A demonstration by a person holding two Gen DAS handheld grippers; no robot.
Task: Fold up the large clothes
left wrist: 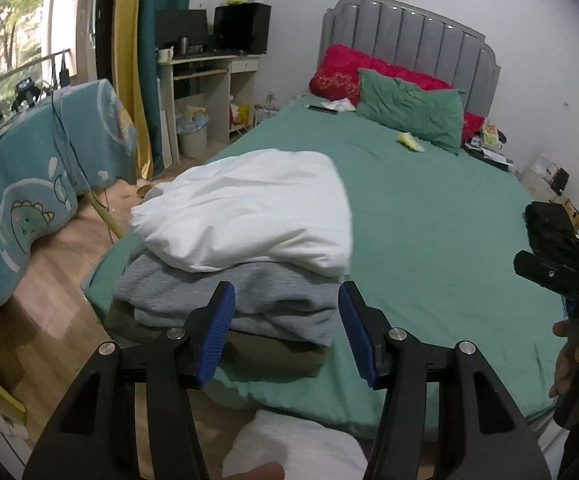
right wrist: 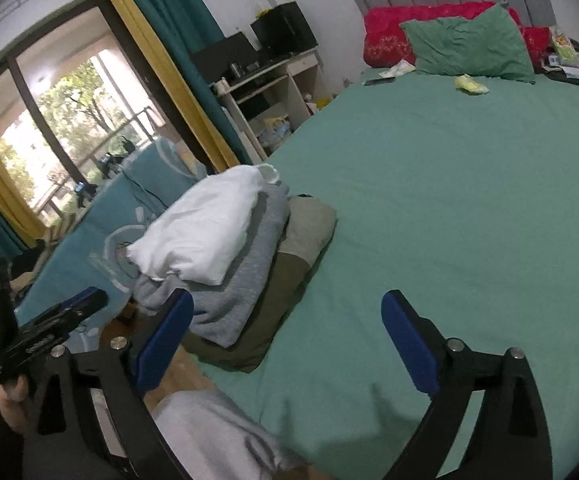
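A stack of folded clothes sits at the near left corner of the green bed (left wrist: pixel 429 216): a white garment (left wrist: pixel 249 216) on top, a grey one (left wrist: pixel 249 300) under it, an olive one (left wrist: pixel 273 356) at the bottom. My left gripper (left wrist: pixel 285 332) is open and empty, just in front of the stack. In the right wrist view the stack shows with the white garment (right wrist: pixel 201 228), grey (right wrist: pixel 233 300) and olive (right wrist: pixel 289 300). My right gripper (right wrist: pixel 289 340) is open and empty over the bed sheet (right wrist: pixel 449 200), right of the stack. It also shows in the left wrist view (left wrist: pixel 545 256).
Red pillow (left wrist: pixel 341 72) and green pillow (left wrist: pixel 409 116) lie at the grey headboard, with small items near them. A desk (left wrist: pixel 209 76) stands by the curtains. A blue dinosaur-print cover (left wrist: pixel 29 184) drapes furniture at the left. Wooden floor lies between it and the bed.
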